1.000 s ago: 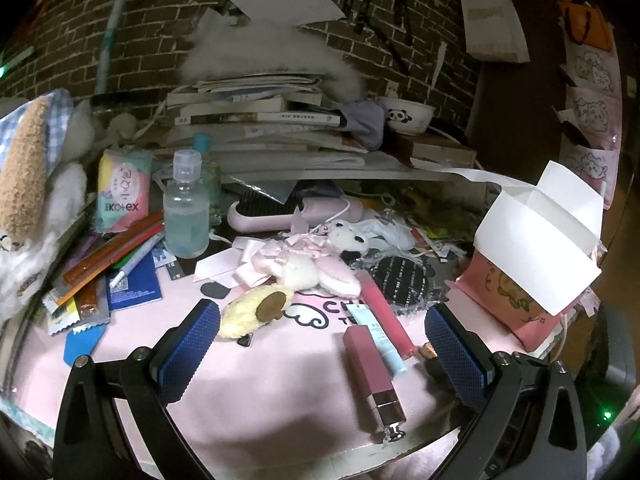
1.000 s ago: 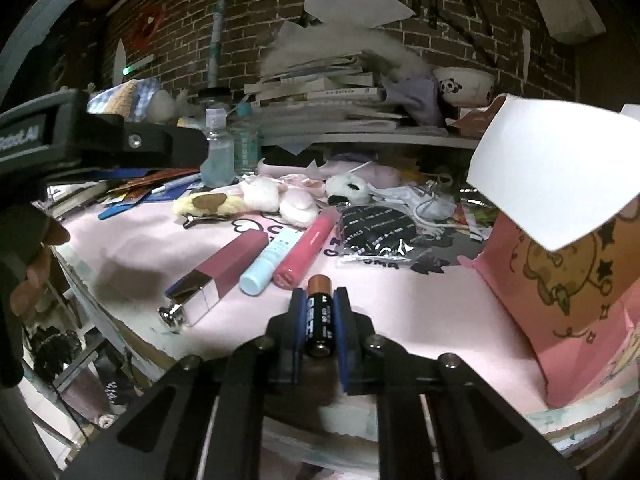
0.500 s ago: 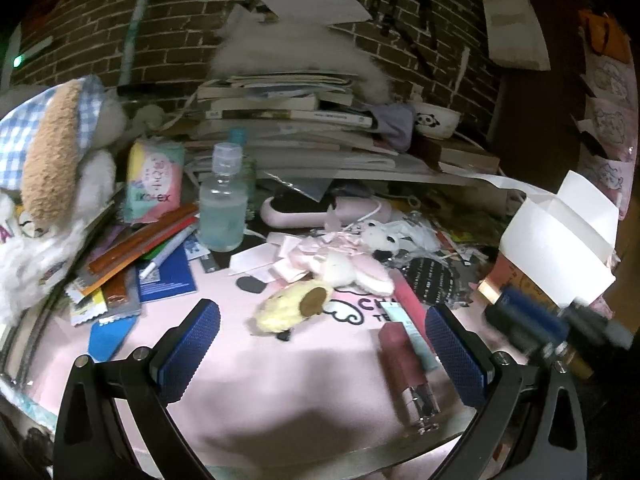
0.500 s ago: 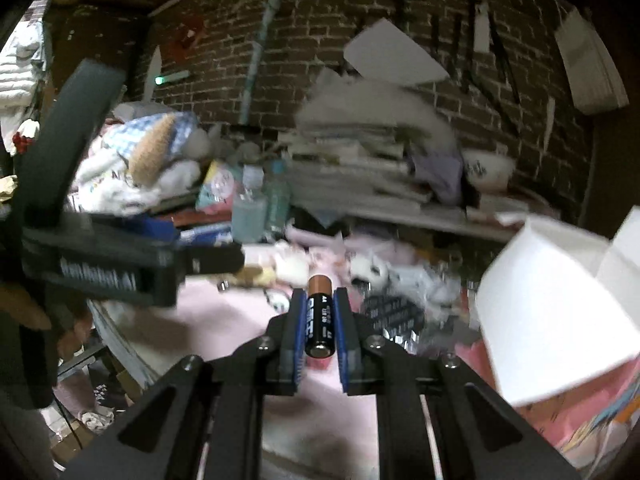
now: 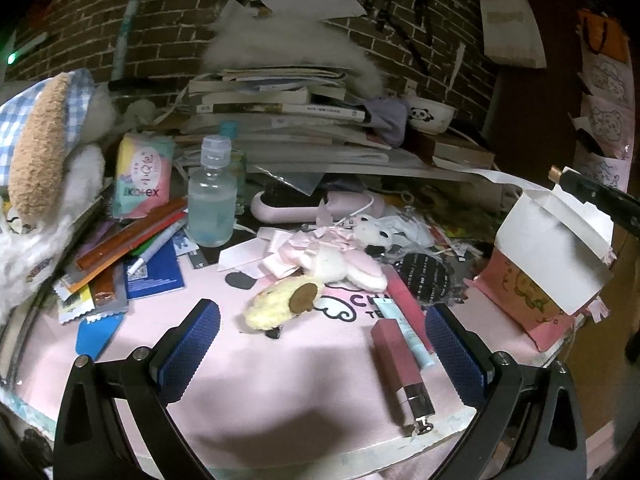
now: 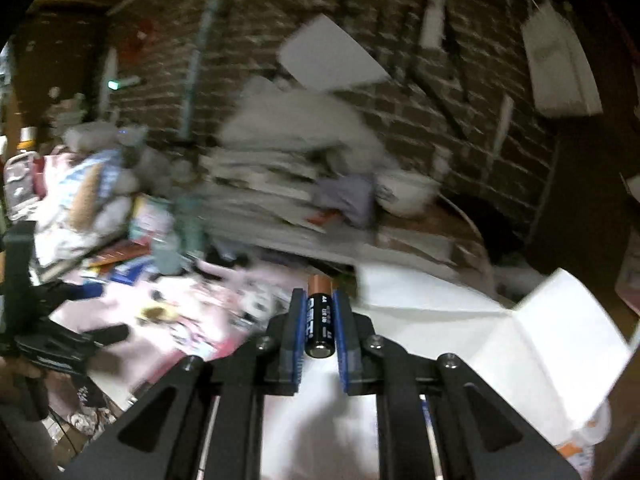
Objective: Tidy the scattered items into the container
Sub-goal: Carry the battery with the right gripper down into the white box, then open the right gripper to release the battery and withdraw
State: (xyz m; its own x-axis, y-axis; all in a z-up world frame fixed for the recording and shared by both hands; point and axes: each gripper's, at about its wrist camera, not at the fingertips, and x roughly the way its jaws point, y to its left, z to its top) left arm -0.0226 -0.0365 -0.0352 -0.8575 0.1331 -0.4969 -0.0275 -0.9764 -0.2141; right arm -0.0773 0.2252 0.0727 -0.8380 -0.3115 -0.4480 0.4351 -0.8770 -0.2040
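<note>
Left wrist view: my left tool (image 5: 322, 346) hangs with its blue pads spread wide and nothing between them, above the pink tabletop (image 5: 280, 392). The paper-lined pink bag (image 5: 552, 256) is my landmark, standing at the tabletop's right edge. Left of the bag lie the boxy pink lipstick (image 5: 400, 364), a slim pale-blue tube (image 5: 404, 330) and a pink tube (image 5: 402, 294), long axes running away from me. Above the bag's rim, my right tool's tip pokes in from the right.

Right wrist view, blurred: my right tool (image 6: 319, 320) is clamped on an AA battery (image 6: 319, 322), copper end forward, long axis along the fingers. The bag's white liner (image 6: 460, 332) opens directly below and ahead. The right hand is much the nearer; I judge a release comes next.
</note>
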